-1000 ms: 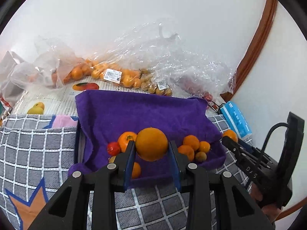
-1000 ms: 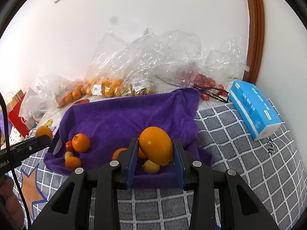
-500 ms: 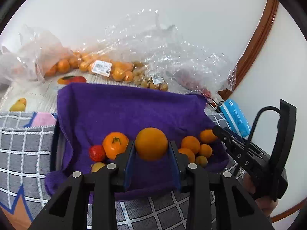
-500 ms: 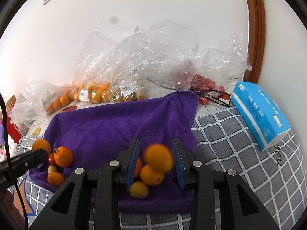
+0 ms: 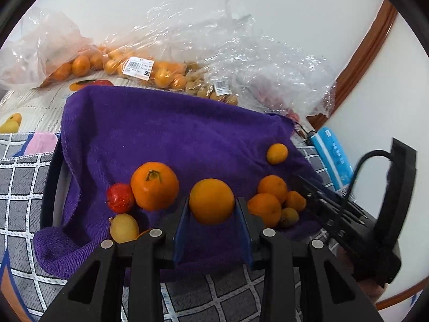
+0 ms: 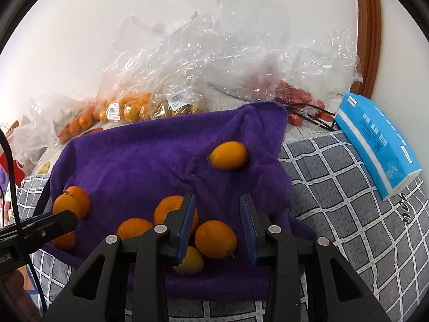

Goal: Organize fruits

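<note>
My left gripper (image 5: 211, 214) is shut on an orange (image 5: 211, 201), held over the near edge of a purple towel (image 5: 166, 134). On the towel lie a stemmed orange (image 5: 154, 185), a red fruit (image 5: 119, 197), a yellow fruit (image 5: 124, 228) and a cluster of small oranges (image 5: 270, 201). My right gripper (image 6: 217, 225) is open and empty over the towel (image 6: 134, 155). An orange fruit (image 6: 228, 155), blurred, lies beyond it on the towel. Several oranges (image 6: 214, 238) lie under its fingers.
Clear plastic bags of oranges (image 5: 139, 67) and red fruit (image 6: 295, 96) lie behind the towel by the white wall. A blue tissue pack (image 6: 375, 142) lies right on the grey checked cloth (image 6: 335, 201). The right gripper's body (image 5: 362, 222) shows right of the left one.
My right gripper has opened and let go of its orange fruit, which now lies farther out on the towel. My left gripper has moved closer over the towel, still holding its orange.
</note>
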`<action>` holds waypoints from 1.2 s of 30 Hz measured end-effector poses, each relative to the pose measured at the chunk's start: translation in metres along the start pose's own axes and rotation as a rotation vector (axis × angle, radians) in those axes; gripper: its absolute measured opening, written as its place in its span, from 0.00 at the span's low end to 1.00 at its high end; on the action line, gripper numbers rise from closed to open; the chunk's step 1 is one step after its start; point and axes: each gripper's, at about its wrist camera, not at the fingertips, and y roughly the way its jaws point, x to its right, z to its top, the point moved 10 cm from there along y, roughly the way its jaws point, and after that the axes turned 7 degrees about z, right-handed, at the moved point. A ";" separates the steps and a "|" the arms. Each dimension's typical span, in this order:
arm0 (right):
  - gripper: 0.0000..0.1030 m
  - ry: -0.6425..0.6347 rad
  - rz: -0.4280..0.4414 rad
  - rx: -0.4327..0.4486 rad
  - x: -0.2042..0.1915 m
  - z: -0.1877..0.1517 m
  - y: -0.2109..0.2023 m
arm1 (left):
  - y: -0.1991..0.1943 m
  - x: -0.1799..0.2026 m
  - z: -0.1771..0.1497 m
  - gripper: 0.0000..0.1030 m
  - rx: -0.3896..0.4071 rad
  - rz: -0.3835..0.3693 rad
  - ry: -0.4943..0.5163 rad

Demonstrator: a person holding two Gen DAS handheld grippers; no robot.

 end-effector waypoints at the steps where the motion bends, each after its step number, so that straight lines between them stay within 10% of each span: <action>1: 0.34 -0.001 -0.005 0.003 0.001 0.000 -0.001 | 0.002 -0.001 0.000 0.31 -0.002 0.004 -0.004; 12: 0.36 0.011 -0.060 0.036 -0.001 0.003 -0.047 | -0.005 -0.003 0.007 0.51 0.030 0.083 0.015; 30: 0.59 -0.036 -0.111 0.069 -0.042 -0.038 -0.189 | -0.158 0.004 -0.040 0.81 0.127 0.257 0.090; 36: 0.88 -0.021 -0.114 0.122 -0.044 -0.056 -0.228 | -0.201 0.021 -0.059 0.89 0.177 0.248 0.111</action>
